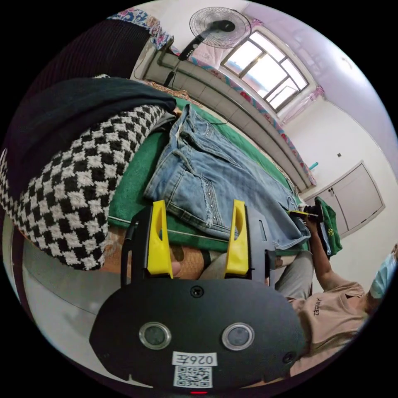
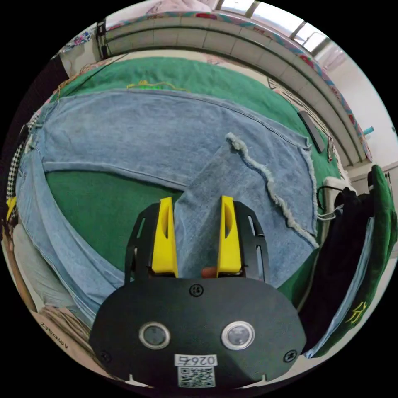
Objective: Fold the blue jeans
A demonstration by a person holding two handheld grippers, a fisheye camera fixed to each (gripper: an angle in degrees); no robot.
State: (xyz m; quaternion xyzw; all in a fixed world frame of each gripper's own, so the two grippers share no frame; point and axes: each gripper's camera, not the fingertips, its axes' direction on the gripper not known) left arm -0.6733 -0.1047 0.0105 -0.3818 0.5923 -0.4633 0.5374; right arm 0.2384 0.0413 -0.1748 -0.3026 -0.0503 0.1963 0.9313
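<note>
The blue jeans (image 1: 215, 174) lie flat on a green-covered table (image 1: 132, 195), waist end closest to me. My left gripper (image 1: 199, 204) hovers just short of the waist edge, its yellow jaws wide apart and empty. In the right gripper view the jeans (image 2: 145, 124) spread across the green cover (image 2: 99, 207). One leg is turned back, so its frayed hem (image 2: 248, 153) rests on the other leg. My right gripper (image 2: 195, 200) stands over that turned leg with denim between its parted jaws. The right gripper (image 1: 306, 214) also appears at the far leg end.
A black-and-white checked cloth (image 1: 74, 186) bulges close on the left. A person in a pale shirt (image 1: 327, 306) is beside the table. Dark and green garments (image 2: 373, 232) hang off the table's end. A flat black object (image 2: 313, 130) lies near the far edge. A fan (image 1: 219, 27) stands behind.
</note>
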